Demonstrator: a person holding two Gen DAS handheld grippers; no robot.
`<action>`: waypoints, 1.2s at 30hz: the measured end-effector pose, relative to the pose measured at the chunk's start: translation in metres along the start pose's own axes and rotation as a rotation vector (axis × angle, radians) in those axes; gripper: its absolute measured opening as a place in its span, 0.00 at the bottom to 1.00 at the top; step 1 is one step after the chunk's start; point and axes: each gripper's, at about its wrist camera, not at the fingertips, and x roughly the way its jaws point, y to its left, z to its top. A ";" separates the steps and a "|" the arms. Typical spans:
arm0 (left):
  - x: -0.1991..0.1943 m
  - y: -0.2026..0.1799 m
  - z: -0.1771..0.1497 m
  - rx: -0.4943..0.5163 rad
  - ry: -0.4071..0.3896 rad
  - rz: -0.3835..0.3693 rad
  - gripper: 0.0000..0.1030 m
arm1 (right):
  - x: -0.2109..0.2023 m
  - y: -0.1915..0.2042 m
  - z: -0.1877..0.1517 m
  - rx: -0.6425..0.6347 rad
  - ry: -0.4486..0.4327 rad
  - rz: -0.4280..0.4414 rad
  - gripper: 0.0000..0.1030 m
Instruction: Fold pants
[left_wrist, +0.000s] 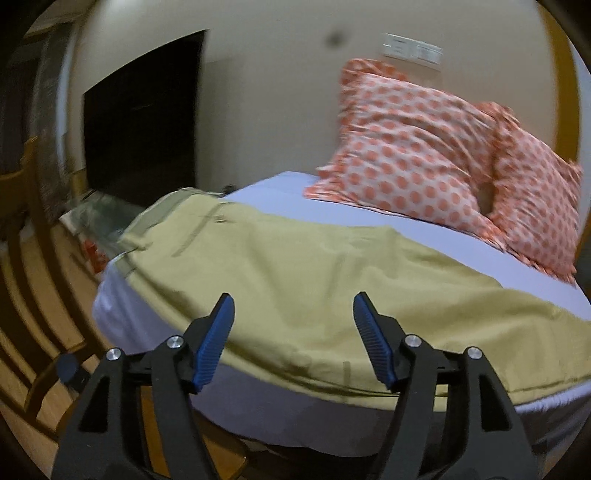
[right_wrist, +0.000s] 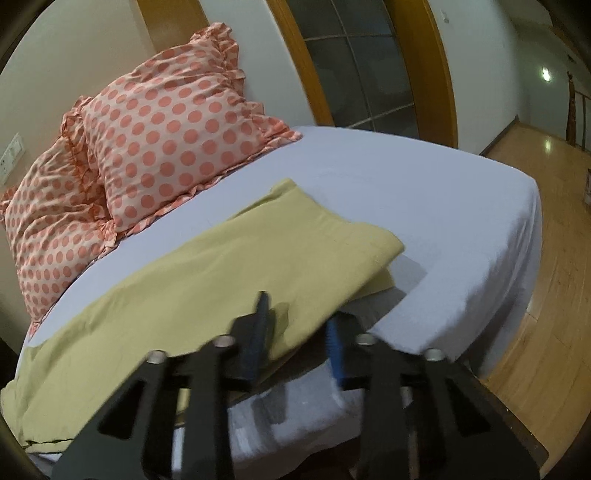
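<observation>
Both grippers, left (left_wrist: 293, 314) and right (right_wrist: 299, 321), gape empty over flat, olive-yellow pants (right_wrist: 229, 266) spread across bed (right_wrist: 424, 192).

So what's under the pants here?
The pants lie flat on the lavender sheet, which shows all around them. At the leg end a second layer peeks out beneath. Anything else under the fabric is covered.

Pillows (right_wrist: 155, 144) block the bed's (right_wrist: 424, 192) head; right side seemingly free.

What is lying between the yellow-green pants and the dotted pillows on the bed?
Only bare lavender sheet separates the pants from the pillows; both wrist views show it.
</observation>
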 end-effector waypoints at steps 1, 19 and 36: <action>0.002 -0.004 0.000 0.011 0.005 -0.011 0.68 | 0.001 0.000 0.000 0.002 -0.005 0.010 0.11; 0.003 -0.002 -0.012 0.012 0.018 -0.030 0.75 | -0.043 0.257 -0.028 -0.450 0.009 0.664 0.05; 0.022 0.037 -0.059 0.048 0.119 -0.189 0.79 | -0.045 0.377 -0.168 -0.941 0.327 0.710 0.79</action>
